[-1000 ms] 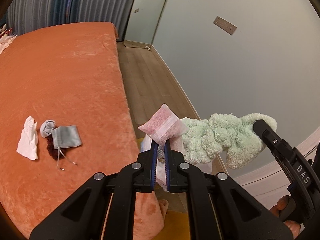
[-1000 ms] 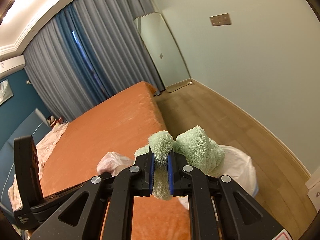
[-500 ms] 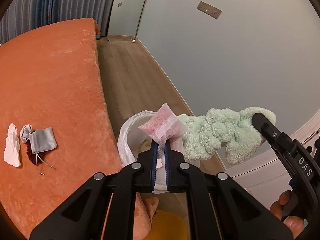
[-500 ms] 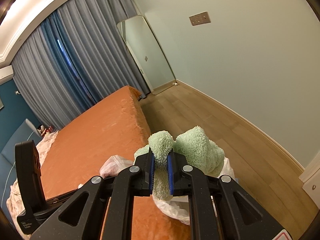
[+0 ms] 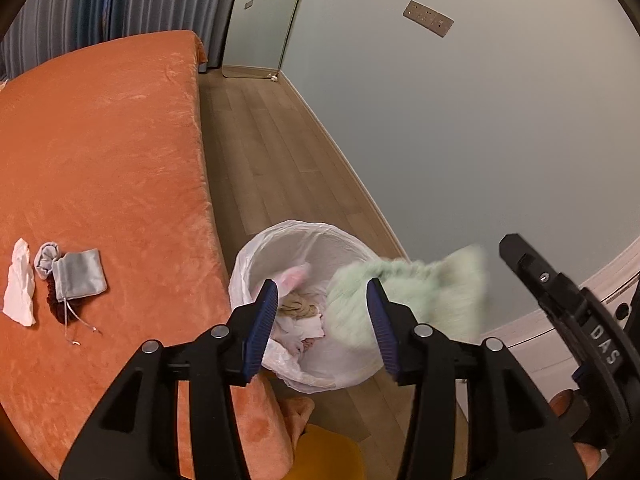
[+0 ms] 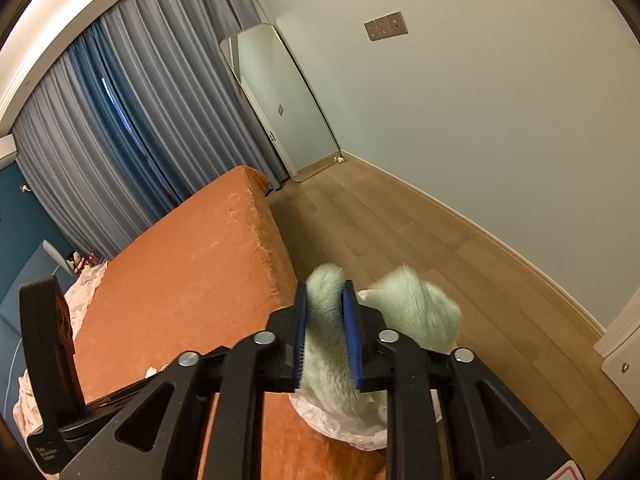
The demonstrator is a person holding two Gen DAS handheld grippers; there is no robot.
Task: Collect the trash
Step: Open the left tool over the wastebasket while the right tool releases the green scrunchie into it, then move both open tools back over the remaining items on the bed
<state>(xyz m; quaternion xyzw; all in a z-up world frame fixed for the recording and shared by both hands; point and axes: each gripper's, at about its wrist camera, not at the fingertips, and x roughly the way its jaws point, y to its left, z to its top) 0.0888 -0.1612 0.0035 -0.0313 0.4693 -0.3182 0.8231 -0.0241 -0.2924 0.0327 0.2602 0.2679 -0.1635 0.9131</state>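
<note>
Both grippers' jaws have just been opening: the pink packet (image 5: 295, 277) that the left gripper (image 5: 322, 320) pinched now lies in the lined bin (image 5: 280, 236) just ahead of its tips, its jaws standing wide with nothing between them. Left of it spreads the orange bed (image 5: 100, 152). Blurred, the green fluffy cloth (image 6: 326, 322) hangs between the right gripper's (image 6: 325, 330) narrowly parted jaws above the bin; whether the pads press it I cannot tell. Far left lie a grey pouch (image 5: 79, 274) and white tissue (image 5: 18, 284).
</note>
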